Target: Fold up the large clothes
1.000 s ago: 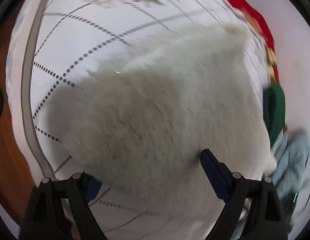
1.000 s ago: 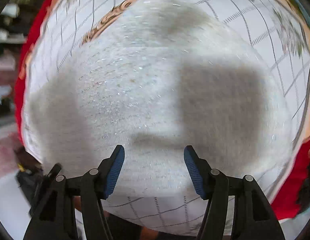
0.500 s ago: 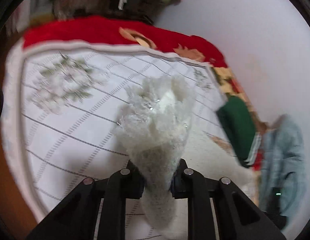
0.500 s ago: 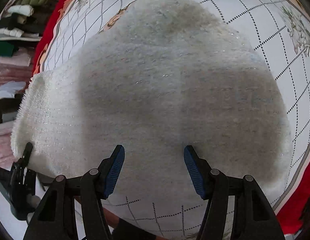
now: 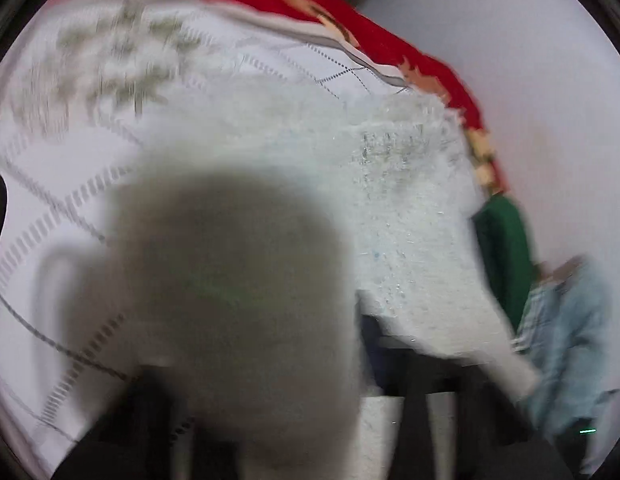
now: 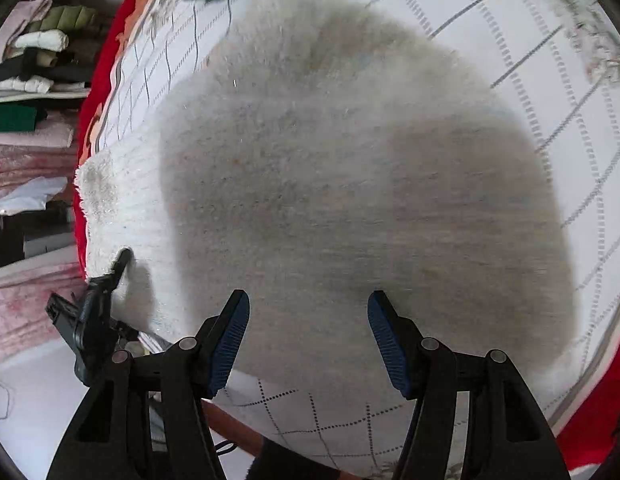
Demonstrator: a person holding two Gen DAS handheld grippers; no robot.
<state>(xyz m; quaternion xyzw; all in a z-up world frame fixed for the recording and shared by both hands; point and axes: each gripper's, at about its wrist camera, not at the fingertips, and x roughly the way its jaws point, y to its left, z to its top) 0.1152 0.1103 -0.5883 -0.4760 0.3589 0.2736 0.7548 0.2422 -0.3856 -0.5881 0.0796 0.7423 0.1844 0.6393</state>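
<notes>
The left gripper [image 5: 269, 408] has just clenched on an edge of the fluffy white sweater [image 6: 350, 184] and lifted it (fabric now fills the lower left wrist frame); the right gripper [image 6: 307, 340] hovers released over the sweater, which covers the centre of the quilted bedspread [image 6: 550, 40]; the fold is likely starting.

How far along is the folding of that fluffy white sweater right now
Early. Nothing looks folded yet: the white sweater lies mostly spread on the checked bedspread. In hand: the left gripper is shut on the sweater's edge, lifting it. The right gripper hangs open above the fabric. Left: carrying the edge over and flattening every fold.
</notes>
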